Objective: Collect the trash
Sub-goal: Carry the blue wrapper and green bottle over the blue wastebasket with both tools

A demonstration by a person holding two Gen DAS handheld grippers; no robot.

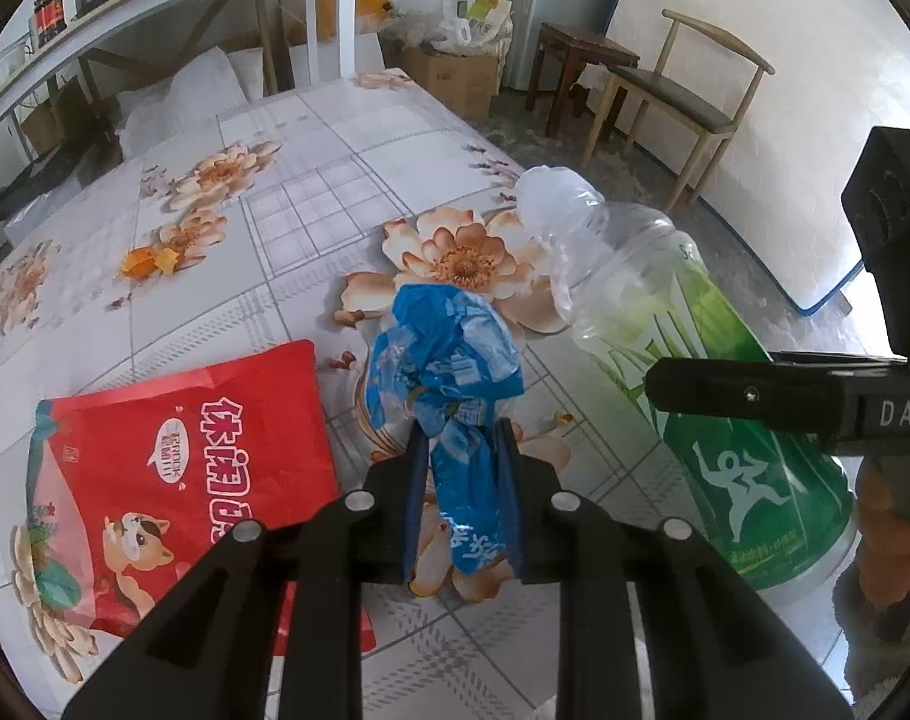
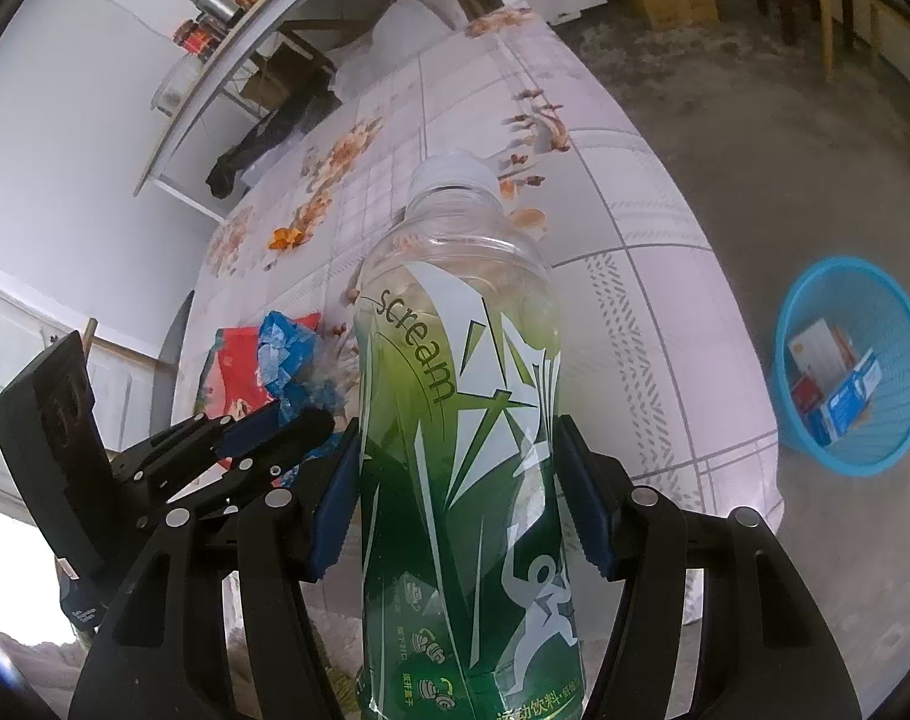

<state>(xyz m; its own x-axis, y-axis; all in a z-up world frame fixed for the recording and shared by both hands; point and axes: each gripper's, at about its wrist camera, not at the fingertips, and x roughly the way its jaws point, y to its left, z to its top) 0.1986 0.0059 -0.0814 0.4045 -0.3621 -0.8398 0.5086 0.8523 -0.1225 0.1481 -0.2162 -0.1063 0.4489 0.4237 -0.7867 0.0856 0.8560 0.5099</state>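
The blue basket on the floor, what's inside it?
The blue basket holds some small boxes: a white and orange one, a blue and white one and something red. Whatever lies under them is covered, so I can't see it.

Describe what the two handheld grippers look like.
Both are matte black plastic. The left gripper and right gripper each have two angular slotted fingers with round silver pins and blue ridged pads. The right one's side carries white lettering, "DAS".
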